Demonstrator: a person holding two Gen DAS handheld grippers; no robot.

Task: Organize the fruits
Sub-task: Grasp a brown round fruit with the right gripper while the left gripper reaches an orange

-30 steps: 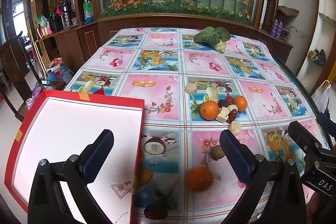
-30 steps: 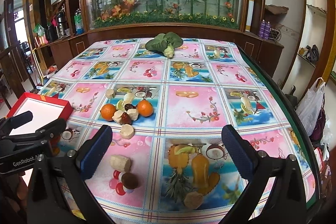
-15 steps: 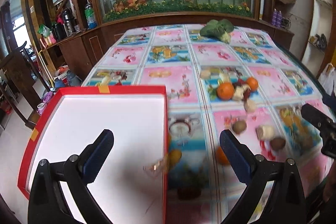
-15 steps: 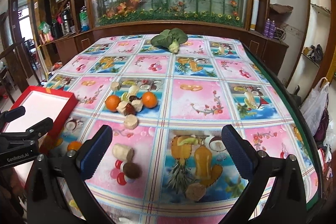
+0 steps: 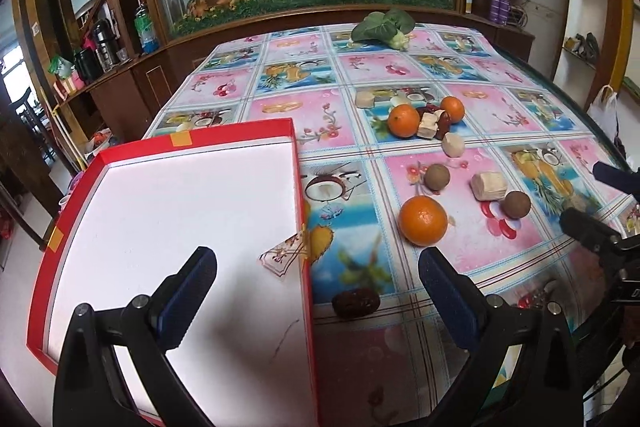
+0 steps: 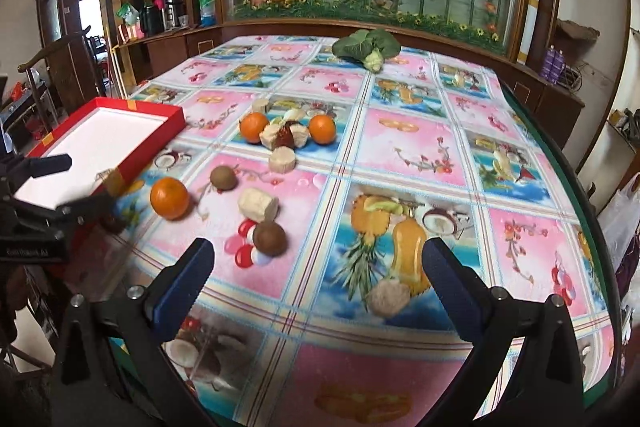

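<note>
A red tray with a white floor (image 5: 176,203) (image 6: 160,135) lies at the table's left. Just right of it rests a near orange (image 5: 423,221) (image 6: 169,197), with a dark date (image 5: 356,303) in front of it. Two brown round fruits (image 5: 437,177) (image 5: 516,204) and pale cut chunks (image 5: 488,186) lie nearby. Farther back, two oranges (image 5: 403,121) (image 5: 452,109) flank a small pile of pieces. My left gripper (image 5: 318,291) hangs open over the tray's right rim. My right gripper (image 6: 318,279) is open above the near table edge, empty, with a brown fruit (image 6: 269,237) just ahead of its left finger.
A leafy green vegetable (image 5: 383,27) (image 6: 366,47) lies at the table's far end. A pale lump (image 6: 389,297) sits near the right gripper. Wooden cabinets and a glass display of artificial plants stand behind. The table edge curves away on the right, with a white bag (image 5: 604,109) beyond it.
The left gripper swung left and closer to the tray, then settled over its right rim. The right gripper's view turned leftward and dropped nearer the fruit. Both stayed open.
</note>
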